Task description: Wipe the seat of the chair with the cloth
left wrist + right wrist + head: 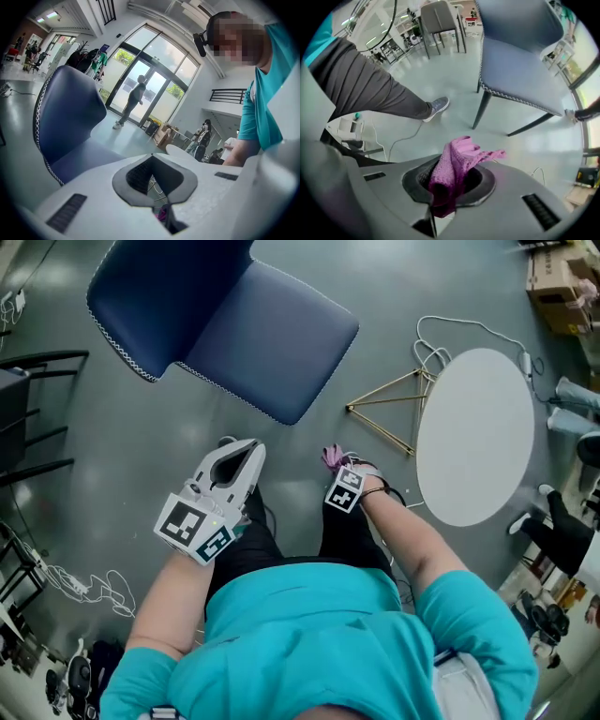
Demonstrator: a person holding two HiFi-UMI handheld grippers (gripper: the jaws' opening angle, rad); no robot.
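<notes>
A dark blue chair (267, 338) with white-stitched edging stands on the grey floor ahead of me, its seat bare. My right gripper (336, 461) hangs below the seat's near corner, shut on a pink knitted cloth (331, 456). In the right gripper view the cloth (452, 171) bunches up out of the shut gripper (440, 204), with the chair (520, 70) beyond at upper right. My left gripper (234, 465) hovers in front of the seat's near edge, shut with nothing in it. In the left gripper view the chair (70, 122) rises at left past the gripper (164, 206).
A round white table (473, 432) on thin gold legs (389, 413) stands right of the chair. White cables (84, 587) lie on the floor at lower left, and black furniture legs (37, 362) stand at the left edge. Boxes (558, 282) sit far right. People stand by the glass doors (136, 96).
</notes>
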